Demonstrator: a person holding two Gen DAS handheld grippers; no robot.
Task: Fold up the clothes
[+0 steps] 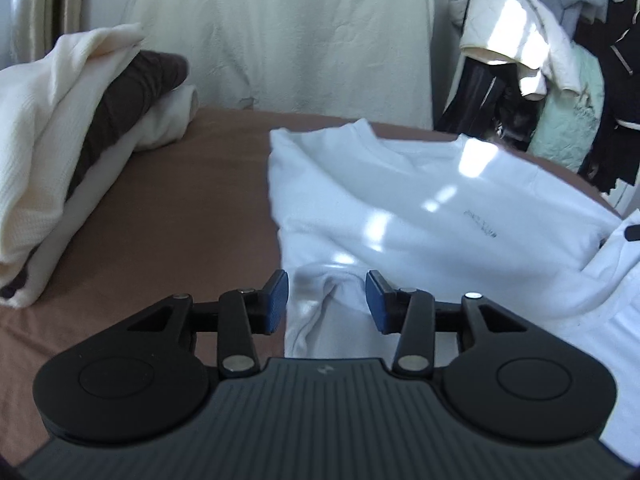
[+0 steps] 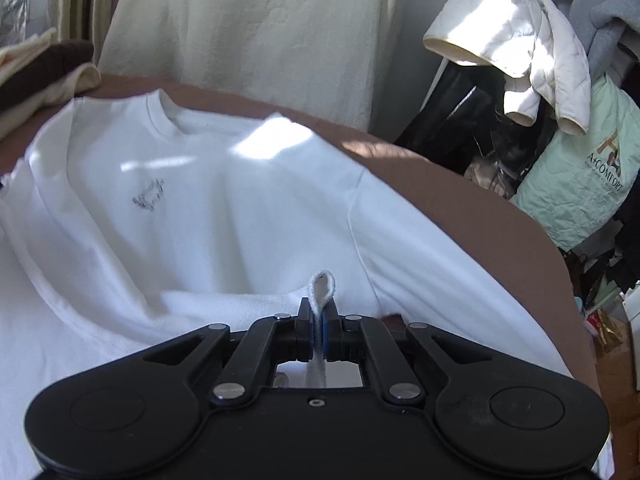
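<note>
A white T-shirt [image 1: 400,200] with a small dark chest print lies face up on the brown bed; it also shows in the right wrist view [image 2: 200,208]. My left gripper [image 1: 327,300] is open, its blue pads either side of a raised fold at the shirt's lower left edge, not closed on it. My right gripper [image 2: 319,328] is shut on a pinched fold of the shirt's white fabric, which loops up between the pads, at the shirt's lower right part near the sleeve.
A stack of folded cream and dark brown clothes [image 1: 80,140] sits at the bed's left. The brown bed [image 1: 180,220] ends at a cream-draped wall [image 1: 300,40]. A cluttered rack of jackets and bags [image 2: 540,100] stands to the right.
</note>
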